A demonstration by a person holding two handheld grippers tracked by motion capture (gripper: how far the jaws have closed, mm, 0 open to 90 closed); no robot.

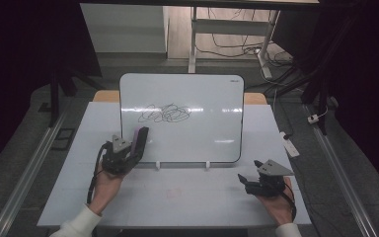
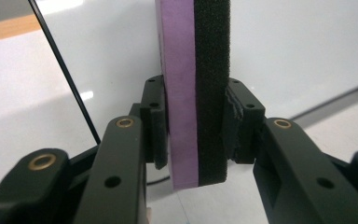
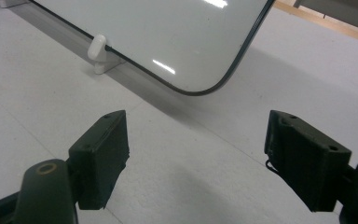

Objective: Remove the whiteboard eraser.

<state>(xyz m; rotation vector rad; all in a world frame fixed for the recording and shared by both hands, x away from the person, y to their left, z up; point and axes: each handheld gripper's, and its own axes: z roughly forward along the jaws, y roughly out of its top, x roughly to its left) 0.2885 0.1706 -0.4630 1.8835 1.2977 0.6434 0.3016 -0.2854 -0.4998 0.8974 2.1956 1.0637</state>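
Observation:
A white board stands tilted on the table, with a black scribble near its upper middle. My left gripper is at the board's lower left corner, shut on an eraser with a purple back and a black foam face. In the left gripper view the eraser stands upright between the two jaws, close to the board. My right gripper rests low on the table off the board's lower right corner, open, with nothing between its fingers. The board's rounded corner lies just beyond it.
The board sits on small white feet on a pale table top. A white foot is near the right gripper. A small white object lies at the table's right edge. Desk legs and cables are on the floor behind.

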